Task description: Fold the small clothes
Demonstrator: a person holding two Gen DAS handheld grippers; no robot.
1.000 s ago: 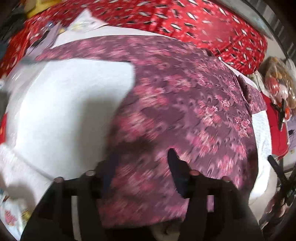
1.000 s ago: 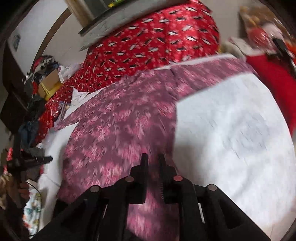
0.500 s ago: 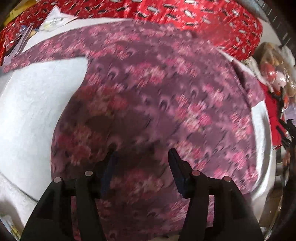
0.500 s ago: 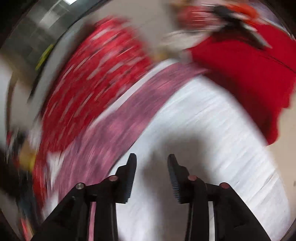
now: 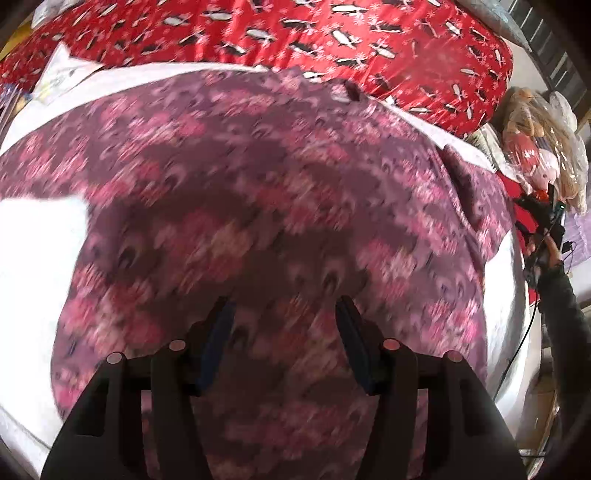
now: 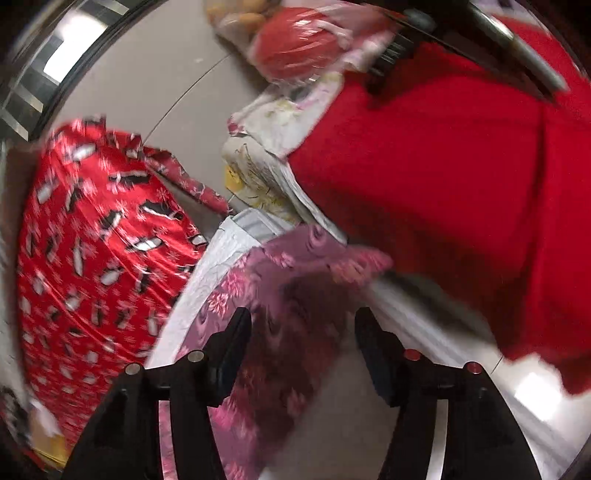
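Note:
A purple shirt with a pink flower print [image 5: 266, 206] lies spread flat on a white surface [image 5: 33, 258]. My left gripper [image 5: 282, 314] is open and empty, just above the shirt's middle. My right gripper [image 6: 303, 325] is open and empty, over the shirt's right sleeve end [image 6: 295, 273], which reaches the white surface's far right edge. In the left wrist view the right gripper [image 5: 543, 218] and the hand holding it show at the right edge, beyond that sleeve [image 5: 476, 199].
A red quilt with a black and white print [image 5: 332, 33] lies behind the shirt and shows in the right wrist view [image 6: 85, 251]. A red cloth [image 6: 461, 192] lies to the right. Bagged toys [image 5: 539, 140] and printed fabric [image 6: 266, 158] sit at the far right corner.
My right gripper opened from nearly shut and swung right, from the shirt's body to its right sleeve end. My left gripper moved from the shirt's lower left hem toward its middle, still open.

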